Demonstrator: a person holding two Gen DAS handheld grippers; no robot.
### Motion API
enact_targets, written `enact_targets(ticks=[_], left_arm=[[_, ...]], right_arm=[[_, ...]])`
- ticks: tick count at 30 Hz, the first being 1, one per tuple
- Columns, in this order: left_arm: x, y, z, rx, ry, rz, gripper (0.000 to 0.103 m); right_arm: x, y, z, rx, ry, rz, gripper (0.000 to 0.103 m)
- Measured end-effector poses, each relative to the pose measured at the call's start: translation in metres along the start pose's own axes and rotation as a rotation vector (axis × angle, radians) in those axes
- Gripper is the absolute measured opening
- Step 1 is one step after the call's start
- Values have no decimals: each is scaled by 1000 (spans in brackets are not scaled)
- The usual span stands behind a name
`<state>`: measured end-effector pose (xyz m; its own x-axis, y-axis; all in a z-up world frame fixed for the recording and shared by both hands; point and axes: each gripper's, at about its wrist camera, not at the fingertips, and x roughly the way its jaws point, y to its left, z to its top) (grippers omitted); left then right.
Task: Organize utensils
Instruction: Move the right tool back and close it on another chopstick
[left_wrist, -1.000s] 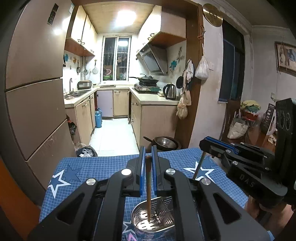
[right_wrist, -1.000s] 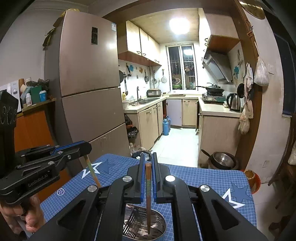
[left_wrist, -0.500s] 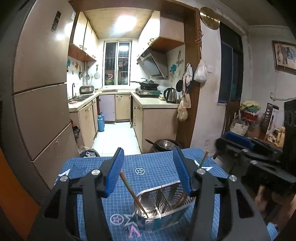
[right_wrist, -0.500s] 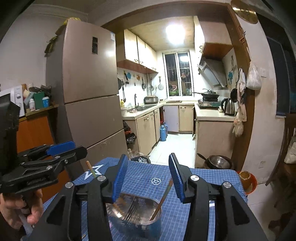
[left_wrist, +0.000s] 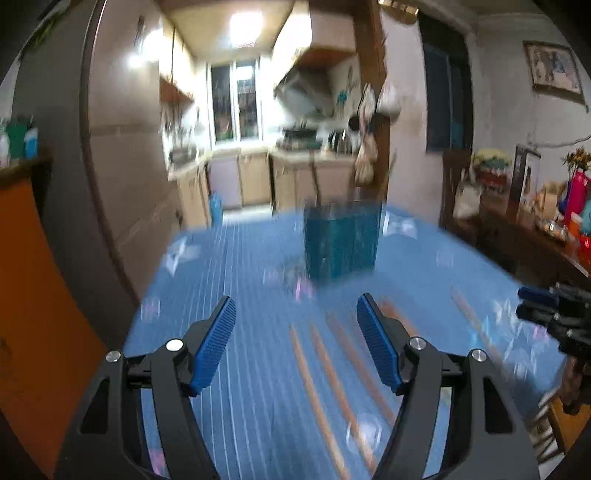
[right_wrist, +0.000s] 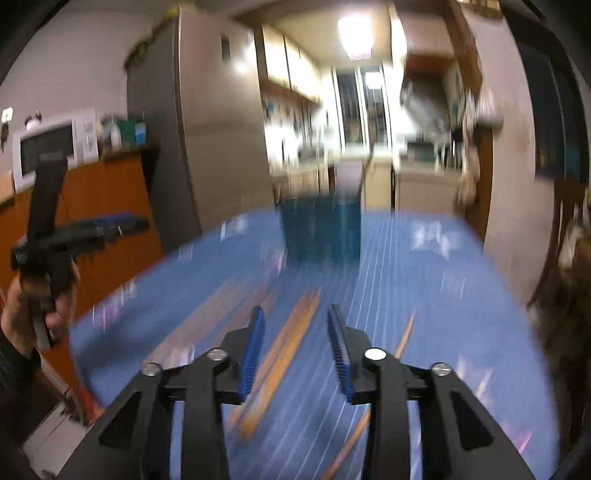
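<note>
A blue grid-patterned tablecloth with pale stars covers the table and fills the lower half of both blurred wrist views. Its far edge runs in front of the kitchen doorway, its left edge falls off near the tall refrigerator and an orange cabinet. Broad bare cloth lies left of the left gripper and along the right side in the right wrist view.

Near the far edge stands a utensil holder, smeared by motion, with thin sticks rising from it. Nearer, several wooden chopsticks lie loose on the cloth, roughly parallel, pointing away.

The left gripper hangs over them, its jaws spread wide and just been opening, nothing between the pads. The right gripper hangs over another chopstick; its jaws stand apart with a narrower gap, having just been closing, and pinch nothing. A person's hand grips the left tool's handle at the table's left edge.
</note>
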<state>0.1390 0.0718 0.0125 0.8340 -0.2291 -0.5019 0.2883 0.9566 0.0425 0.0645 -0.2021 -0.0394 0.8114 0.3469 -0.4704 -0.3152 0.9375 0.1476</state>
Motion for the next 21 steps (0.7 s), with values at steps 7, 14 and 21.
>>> enact_targets(ticks=[7, 14, 21], left_arm=[[14, 10, -75, -91, 144, -32, 65], [16, 6, -95, -99, 166, -66, 65], [15, 4, -108, -106, 178, -73, 65]], right_arm=[[20, 30, -62, -11, 134, 23, 21], [34, 35, -72, -14, 160, 10, 14], [30, 20, -71, 17, 147, -37, 8]])
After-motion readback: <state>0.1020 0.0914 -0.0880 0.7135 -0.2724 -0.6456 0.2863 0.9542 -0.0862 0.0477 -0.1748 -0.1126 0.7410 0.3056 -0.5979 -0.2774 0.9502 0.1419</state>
